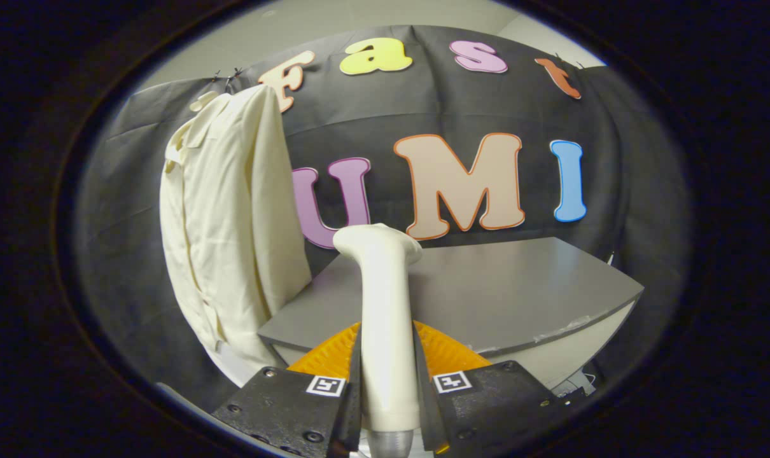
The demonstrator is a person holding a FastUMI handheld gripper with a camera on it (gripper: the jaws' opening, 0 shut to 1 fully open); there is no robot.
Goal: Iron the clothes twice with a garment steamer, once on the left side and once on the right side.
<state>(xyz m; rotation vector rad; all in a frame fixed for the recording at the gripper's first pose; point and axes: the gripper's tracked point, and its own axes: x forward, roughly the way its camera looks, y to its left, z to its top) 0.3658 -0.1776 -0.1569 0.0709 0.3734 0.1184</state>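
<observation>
Fingers (359,388) press on both sides of the steamer (385,318), closed around its handle so it stands upright between them, head tipped to the right at the top. Its body is smooth, cream plastic, a rounded column widening into a bent nozzle head, with a grey ribbed collar at the near end. By the look of it, the steamer is picked up and no pass on the garment has begun; the next move calls for carrying it left and far toward the shirt (232,222) and turning the head to face the cloth. That shirt hangs on the booth wall, to the left of the steamer and apart from it: pale cream fabric, soft, lightly creased, collar at the top. A flat grey counter (518,292) with a curved edge lies beyond the fingers.
</observation>
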